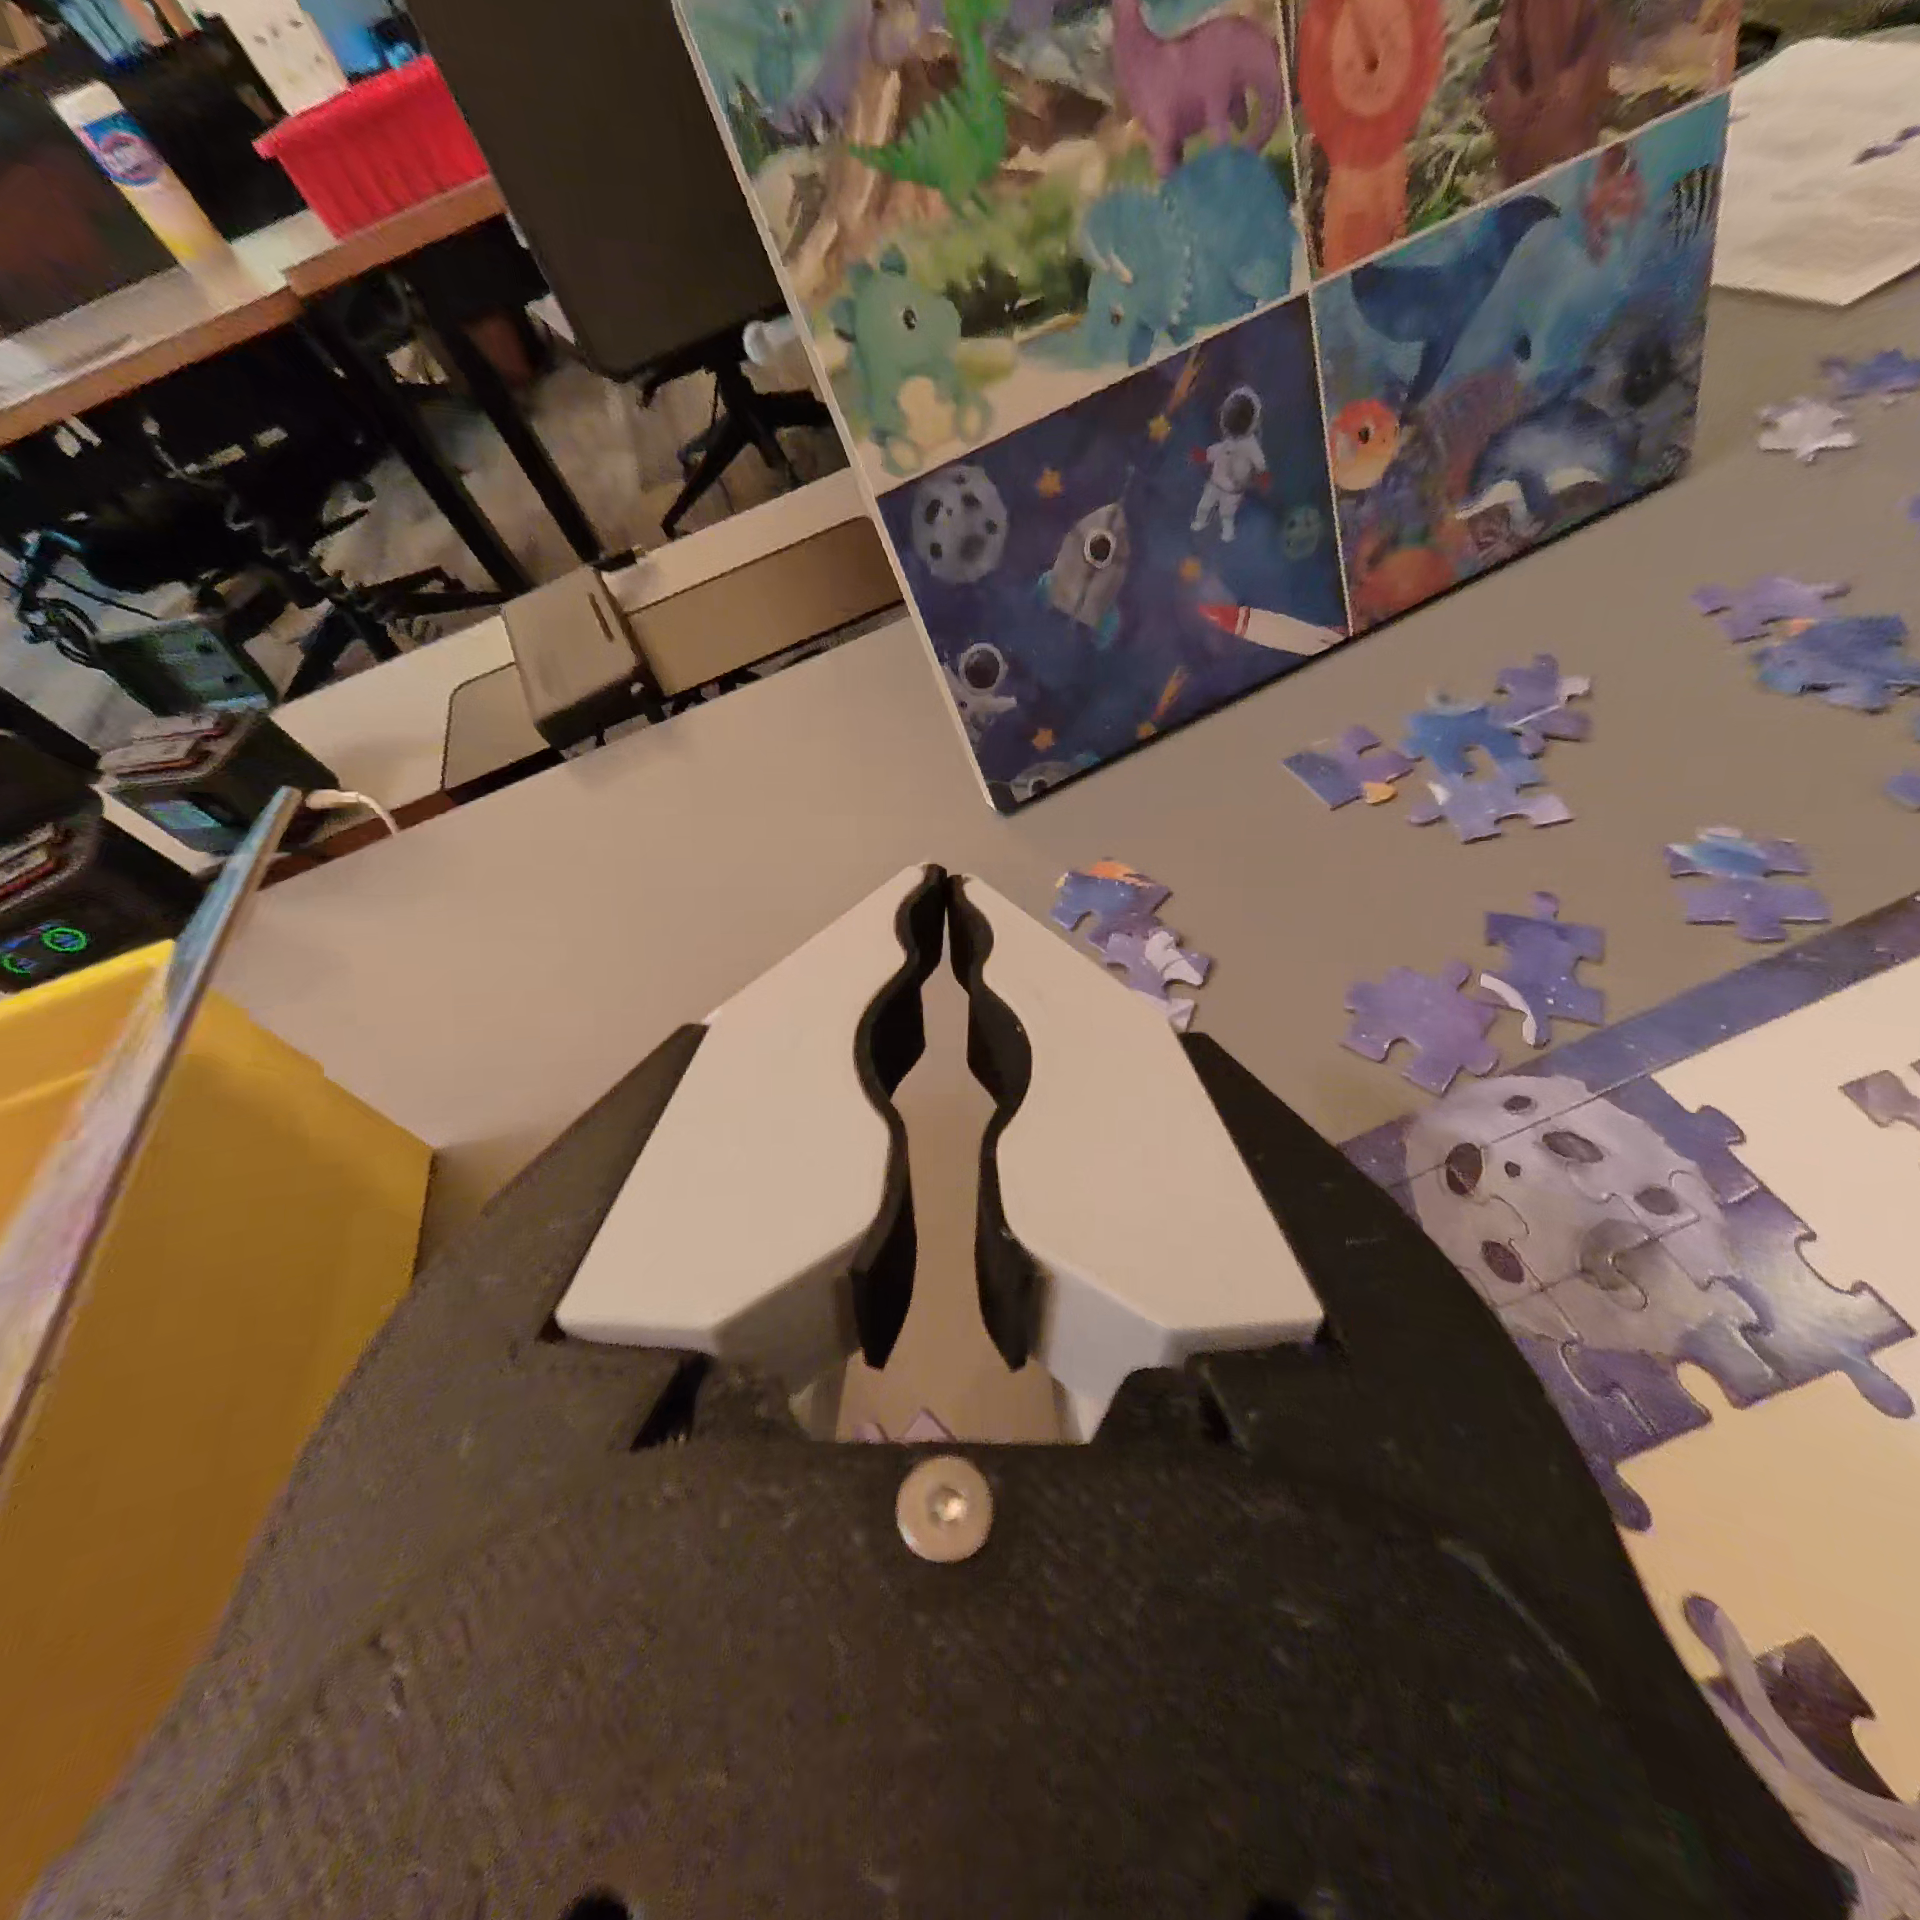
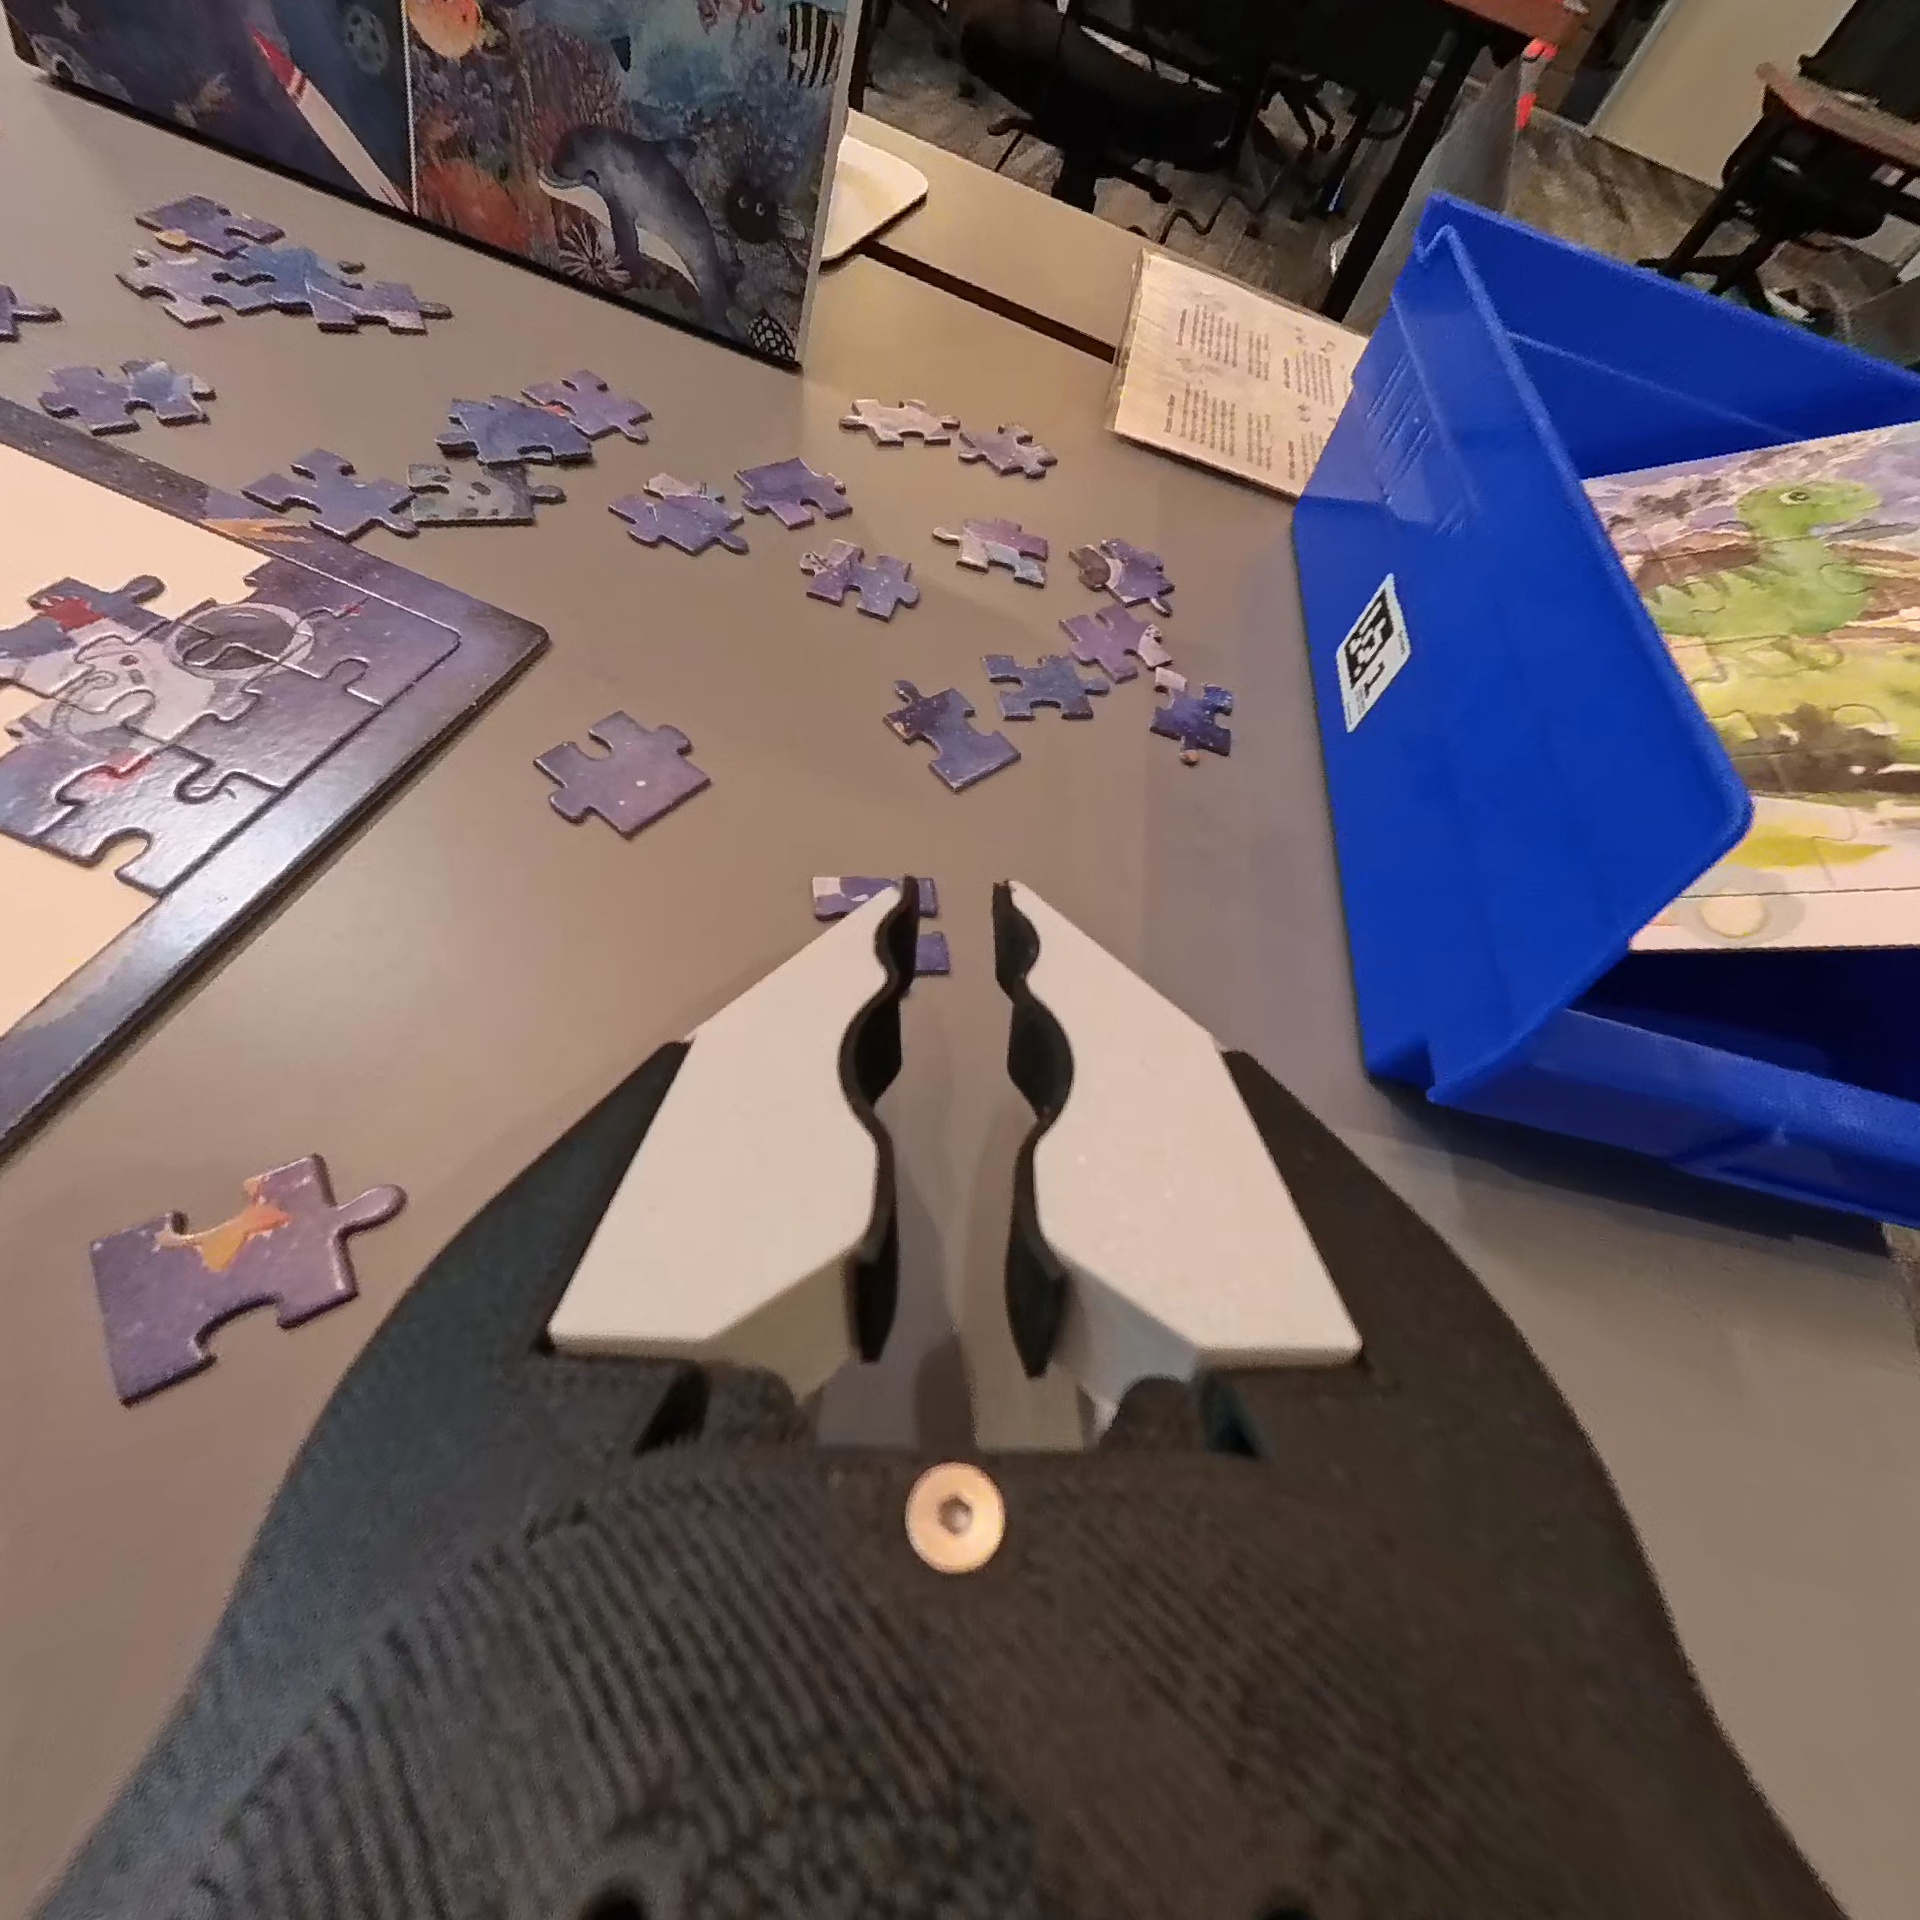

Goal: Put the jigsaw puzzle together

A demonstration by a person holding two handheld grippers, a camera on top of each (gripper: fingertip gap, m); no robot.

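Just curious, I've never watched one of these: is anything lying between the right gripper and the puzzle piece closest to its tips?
Nothing visible does. The right gripper, its fingers slightly apart, hangs over bare grey table, and the small purple puzzle piece lies right at its left fingertip, partly hidden beneath it. Whether they touch is unclear.

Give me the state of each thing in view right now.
left gripper: fingertips together, nothing visible between them.
right gripper: slightly open, nothing gripped.
puzzle piece: flat on table under right gripper's fingertip.
puzzle board: partly filled.
puzzle box: standing upright.
blue bin: tilted.
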